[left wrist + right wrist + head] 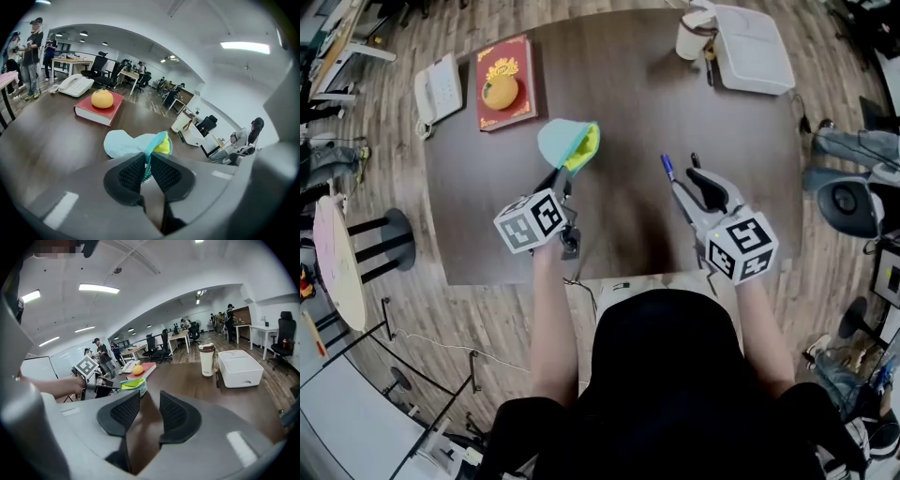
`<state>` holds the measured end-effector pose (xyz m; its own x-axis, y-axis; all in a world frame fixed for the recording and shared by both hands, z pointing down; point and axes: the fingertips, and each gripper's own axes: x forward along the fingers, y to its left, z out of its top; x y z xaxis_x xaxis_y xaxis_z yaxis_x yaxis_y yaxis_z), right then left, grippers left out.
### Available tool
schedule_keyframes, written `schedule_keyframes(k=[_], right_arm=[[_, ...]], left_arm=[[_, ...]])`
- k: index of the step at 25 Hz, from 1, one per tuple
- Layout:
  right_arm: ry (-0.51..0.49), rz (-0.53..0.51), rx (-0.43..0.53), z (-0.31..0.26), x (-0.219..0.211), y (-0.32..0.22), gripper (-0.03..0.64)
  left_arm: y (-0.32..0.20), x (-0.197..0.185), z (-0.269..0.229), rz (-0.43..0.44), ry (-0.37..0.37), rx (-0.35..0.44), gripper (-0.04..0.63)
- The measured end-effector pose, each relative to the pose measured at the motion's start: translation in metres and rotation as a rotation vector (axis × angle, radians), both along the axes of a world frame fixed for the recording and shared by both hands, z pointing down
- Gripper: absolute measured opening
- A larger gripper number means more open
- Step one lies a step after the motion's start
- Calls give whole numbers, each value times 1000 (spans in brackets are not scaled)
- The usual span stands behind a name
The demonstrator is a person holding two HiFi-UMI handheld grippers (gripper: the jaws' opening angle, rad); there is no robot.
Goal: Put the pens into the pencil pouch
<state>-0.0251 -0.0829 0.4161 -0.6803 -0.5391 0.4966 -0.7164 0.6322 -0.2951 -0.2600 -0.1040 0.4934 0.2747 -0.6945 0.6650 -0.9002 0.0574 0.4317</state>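
The left gripper [149, 161] has its jaws clamped on the rim of a light-blue fabric pencil pouch with yellow lining [124, 143], over the dark brown wooden table [628, 94]. The right gripper [149, 399] has its jaws apart and empty. A blue-tipped pen [667, 167] is just beside its tip.

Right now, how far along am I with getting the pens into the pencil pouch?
Done: nothing certain. The pencil pouch gapes open, showing yellow lining, but no pen is visible inside. In hand: the left tongs are pinched on the pouch's rim, holding its mouth open. The right tongs stand apart with nothing between them. Left: a blue-tipped pen beside the right tongs is not yet in the pouch.
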Motion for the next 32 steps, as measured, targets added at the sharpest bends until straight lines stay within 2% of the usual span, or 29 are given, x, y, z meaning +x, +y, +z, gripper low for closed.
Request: schedule_keyframes(k=[12, 23, 32], right_arm=[[-18, 2, 2, 3, 32, 21, 121], [-34, -25, 2, 7, 59, 46, 121], [-16, -57, -16, 19, 81, 58, 121]], left_arm=[[32, 39, -29, 35, 32, -4, 38], [79, 91, -44, 44, 133, -4, 38], [99, 125, -39, 112, 159, -35, 40]])
